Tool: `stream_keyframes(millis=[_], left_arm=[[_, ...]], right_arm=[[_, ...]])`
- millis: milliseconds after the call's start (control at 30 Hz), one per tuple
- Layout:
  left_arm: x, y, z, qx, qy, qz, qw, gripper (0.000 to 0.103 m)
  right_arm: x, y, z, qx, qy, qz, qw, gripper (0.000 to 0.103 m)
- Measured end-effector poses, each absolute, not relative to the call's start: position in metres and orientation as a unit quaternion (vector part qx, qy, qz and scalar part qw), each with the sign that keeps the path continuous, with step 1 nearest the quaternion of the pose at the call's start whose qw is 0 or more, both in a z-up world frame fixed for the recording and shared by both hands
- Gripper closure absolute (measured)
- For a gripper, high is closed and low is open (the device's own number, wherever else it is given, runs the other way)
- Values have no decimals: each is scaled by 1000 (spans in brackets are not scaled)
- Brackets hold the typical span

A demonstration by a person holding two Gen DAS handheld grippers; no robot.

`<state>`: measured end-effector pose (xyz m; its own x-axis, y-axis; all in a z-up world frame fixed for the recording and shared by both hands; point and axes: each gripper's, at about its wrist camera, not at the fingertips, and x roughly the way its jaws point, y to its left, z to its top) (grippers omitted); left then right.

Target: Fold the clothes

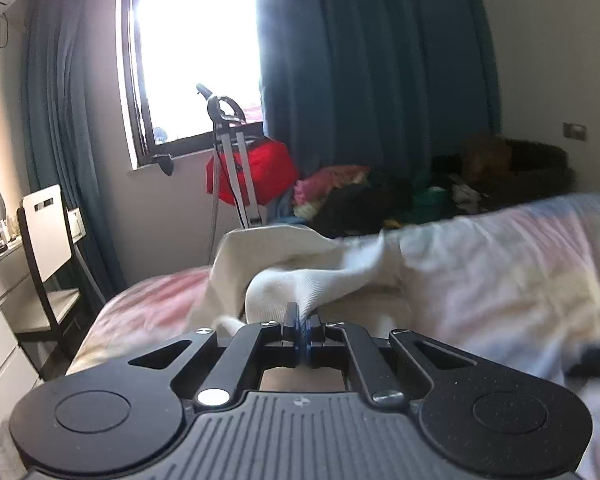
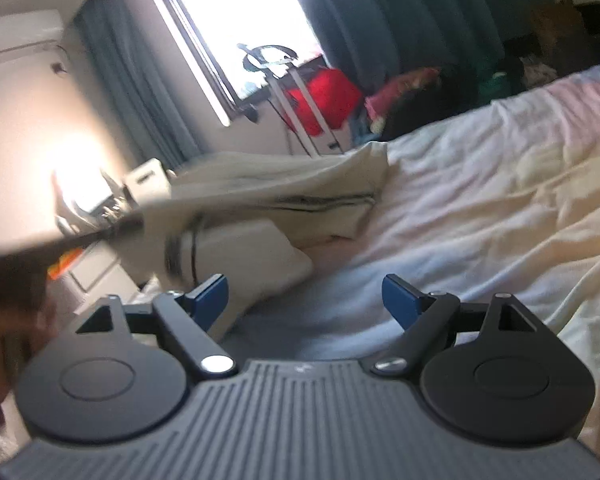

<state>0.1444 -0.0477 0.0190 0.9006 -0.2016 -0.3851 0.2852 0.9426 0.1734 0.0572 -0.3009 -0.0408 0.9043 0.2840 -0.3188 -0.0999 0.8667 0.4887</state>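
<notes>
Left gripper has its jaws clamped on a ribbed edge of the cream garment, lifting it off the bed near the left edge, presumably to fold; right gripper hovers, jaws apart, empty.

A: Which colours mark the cream garment and its ribbed white cuff?
B: Bedsheet: pastel pink, white and blue. Curtains: teal. Bag: red.
</notes>
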Motion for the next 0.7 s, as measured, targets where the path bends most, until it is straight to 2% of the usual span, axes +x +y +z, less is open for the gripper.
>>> stream_keyframes(millis=[200,300,367,700], left_arm=[[87,-18,0,46,206,-122,970,101],[74,-6,-2,10,211,-116,971,101],[76,1,-4,-7,215,-115,970,100],[84,30,-15,-55,208,-126,968,100]], right_arm=[[34,-301,-35,286,177,117,935,17],[34,-301,-44,312,186,107,925,25],[38,-301,-52,333,200,104,916,25],[152,-297,-81,410,260,92,869,25]])
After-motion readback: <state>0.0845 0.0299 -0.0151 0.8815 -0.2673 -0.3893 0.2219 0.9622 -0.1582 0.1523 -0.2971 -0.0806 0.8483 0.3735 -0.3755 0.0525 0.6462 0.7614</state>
